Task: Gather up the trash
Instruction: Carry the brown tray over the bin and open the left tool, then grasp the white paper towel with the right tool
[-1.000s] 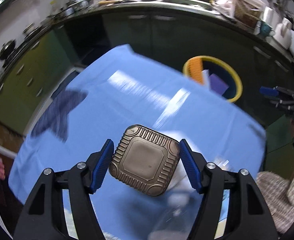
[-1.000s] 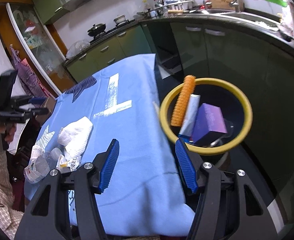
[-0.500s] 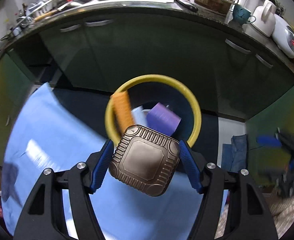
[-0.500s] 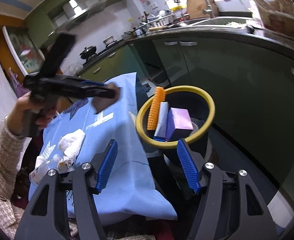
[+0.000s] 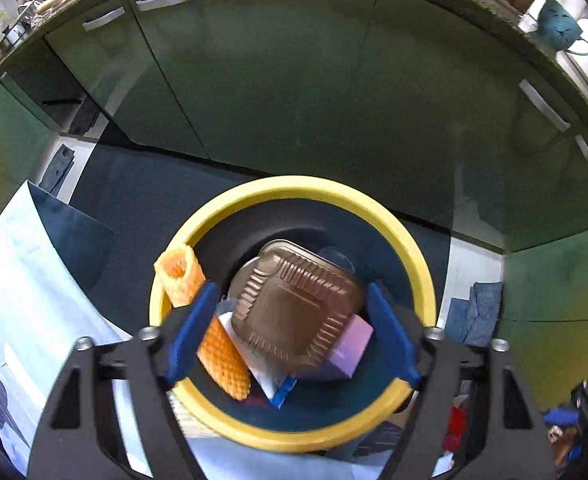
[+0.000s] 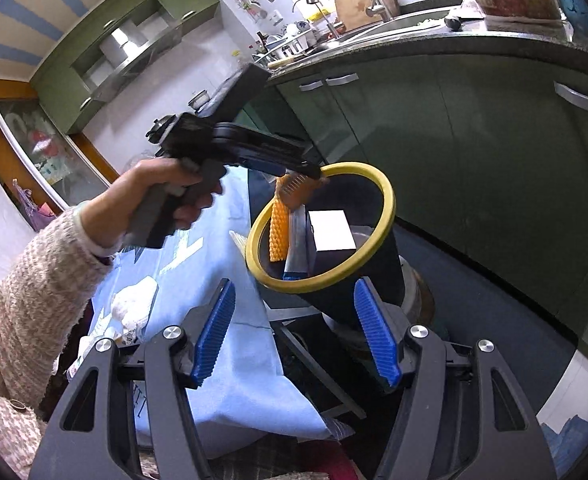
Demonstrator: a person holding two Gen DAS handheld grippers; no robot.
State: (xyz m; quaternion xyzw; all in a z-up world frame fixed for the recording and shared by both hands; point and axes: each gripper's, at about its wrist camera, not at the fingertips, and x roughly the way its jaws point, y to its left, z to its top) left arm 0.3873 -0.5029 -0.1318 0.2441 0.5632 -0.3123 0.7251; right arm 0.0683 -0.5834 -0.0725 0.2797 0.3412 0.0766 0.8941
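**Foil tray released over bin**

Left gripper (image 5: 294, 336) moved from above the blue tablecloth (image 5: 34, 300) to over the yellow-rimmed bin (image 5: 290, 188); jaws opening, pads clear of the foil tray (image 5: 294, 308), which now sits tilted inside on the orange mesh (image 5: 198, 312) and purple box (image 5: 353, 344). Right gripper (image 6: 294, 332) half open, empty. Tissue (image 6: 134, 308) remains on the table.

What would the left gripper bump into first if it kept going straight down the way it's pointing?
Probably the brown foil tray, just let go between the opening pads of the left gripper. Under it lie a purple box and more trash inside the yellow-rimmed bin. Depth is hard to judge.
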